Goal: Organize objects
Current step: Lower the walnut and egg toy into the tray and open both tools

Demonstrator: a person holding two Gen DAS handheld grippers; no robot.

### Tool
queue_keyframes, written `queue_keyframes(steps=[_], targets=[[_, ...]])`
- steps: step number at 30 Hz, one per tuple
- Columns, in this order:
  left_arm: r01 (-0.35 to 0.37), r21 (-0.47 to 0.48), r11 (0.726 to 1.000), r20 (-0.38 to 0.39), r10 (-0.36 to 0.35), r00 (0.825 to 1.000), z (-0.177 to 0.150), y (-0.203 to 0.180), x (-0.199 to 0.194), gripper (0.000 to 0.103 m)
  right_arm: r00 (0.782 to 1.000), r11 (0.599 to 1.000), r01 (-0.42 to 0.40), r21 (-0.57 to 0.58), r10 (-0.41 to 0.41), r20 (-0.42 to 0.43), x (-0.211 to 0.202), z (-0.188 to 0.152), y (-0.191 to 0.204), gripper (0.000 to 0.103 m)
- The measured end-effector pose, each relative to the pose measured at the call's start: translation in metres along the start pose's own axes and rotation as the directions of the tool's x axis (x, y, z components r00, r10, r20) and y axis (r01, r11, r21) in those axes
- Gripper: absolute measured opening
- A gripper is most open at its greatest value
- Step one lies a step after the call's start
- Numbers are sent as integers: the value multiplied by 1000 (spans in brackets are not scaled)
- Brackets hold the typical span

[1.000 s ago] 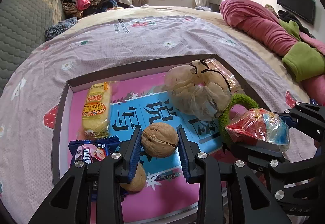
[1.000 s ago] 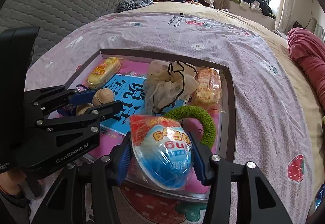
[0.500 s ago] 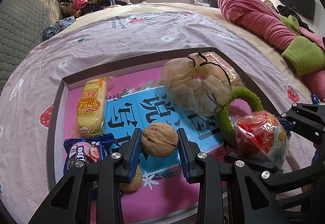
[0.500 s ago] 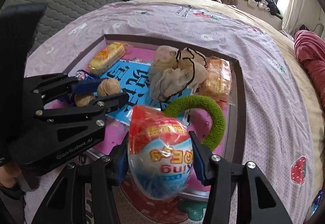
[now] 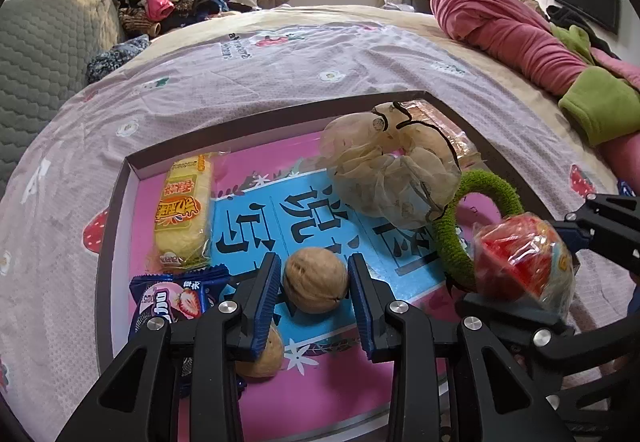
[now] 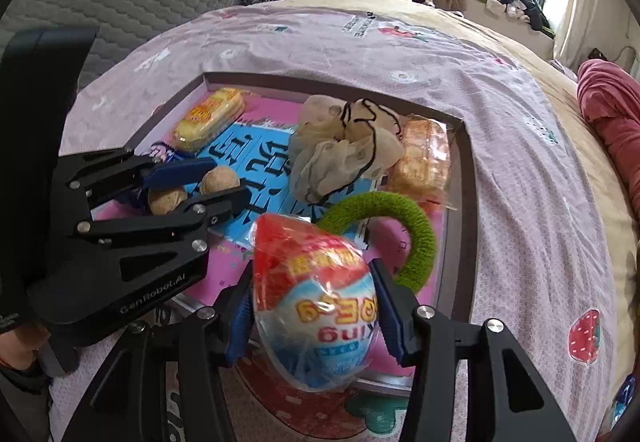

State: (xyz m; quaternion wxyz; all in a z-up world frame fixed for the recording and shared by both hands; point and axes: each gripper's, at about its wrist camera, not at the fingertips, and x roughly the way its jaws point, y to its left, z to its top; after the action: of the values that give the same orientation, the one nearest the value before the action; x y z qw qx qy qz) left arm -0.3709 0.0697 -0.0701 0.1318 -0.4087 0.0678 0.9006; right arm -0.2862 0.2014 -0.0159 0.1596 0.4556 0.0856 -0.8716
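Note:
A shallow tray [image 5: 109, 242] with a pink and blue printed floor lies on the bed. My left gripper [image 5: 314, 282] is shut on a walnut [image 5: 316, 288] just above the tray floor; it shows from the side in the right wrist view too [image 6: 219, 179]. A second walnut [image 5: 264, 358] lies under its left finger. My right gripper [image 6: 316, 306] is shut on a wrapped red, white and blue egg-shaped sweet [image 6: 320, 302], held over the tray's near right edge. The left wrist view shows the same egg [image 5: 520, 266] at its right.
In the tray lie a yellow cake packet [image 5: 184, 209], a blue strawberry packet [image 5: 172, 298], a beige scrunchie [image 5: 392, 169], a green hair ring [image 5: 452, 242] and an orange wrapped cake [image 6: 424, 157]. A pink rolled blanket [image 5: 500, 25] lies at the right and a grey headboard [image 5: 36, 53] at the left.
Both grips hold. The egg sits a little more upright between the right jaws, and the tray has shifted slightly in both views.

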Motion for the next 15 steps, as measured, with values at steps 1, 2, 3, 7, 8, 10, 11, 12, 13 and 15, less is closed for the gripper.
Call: queue_keyframes(steps=[1,2,3,7,8,10,11,12,13,15], targets=[[-3,1,1000,-1,3,1000,0,0,0,37,1000,1000,-2,1,2,1,-1,0,-1,53],[-5,2,1000,-1,5,1000,0,0,0,38,1000,1000,-3,3,3,2,-1,0,-1,53],[-4,0,1000,-2,4,1000,0,0,0,40,1000,1000,-3,4,3,2,-1,0,-1,53],[-10,-5,1000,-7,10,1000,0,2,-1,50,1000,1000,-5,4,5,4,-1,1,0,53],[-11,-6,1000,-5,11,1000,1,2,-1,50,1000,1000,-4,2,4,4,-1,1,0,53],[-12,-12,1000,3,12,1000,2,4,-4,51,1000,1000,-5,-2,5,-1,0,1,2,53],[-12,-15,1000,6,12,1000,2,5,-6,52,1000,1000,-4,-6,4,-3,1,1,3,53],[-9,-18,1000,11,9,1000,3,6,-8,55,1000,1000,-6,-9,6,-7,2,0,4,53],[-7,-20,1000,15,8,1000,3,6,-9,57,1000,1000,-8,-11,8,-9,2,0,4,53],[-10,-20,1000,18,11,1000,4,7,-11,58,1000,1000,-6,-13,6,-10,3,0,5,53]])
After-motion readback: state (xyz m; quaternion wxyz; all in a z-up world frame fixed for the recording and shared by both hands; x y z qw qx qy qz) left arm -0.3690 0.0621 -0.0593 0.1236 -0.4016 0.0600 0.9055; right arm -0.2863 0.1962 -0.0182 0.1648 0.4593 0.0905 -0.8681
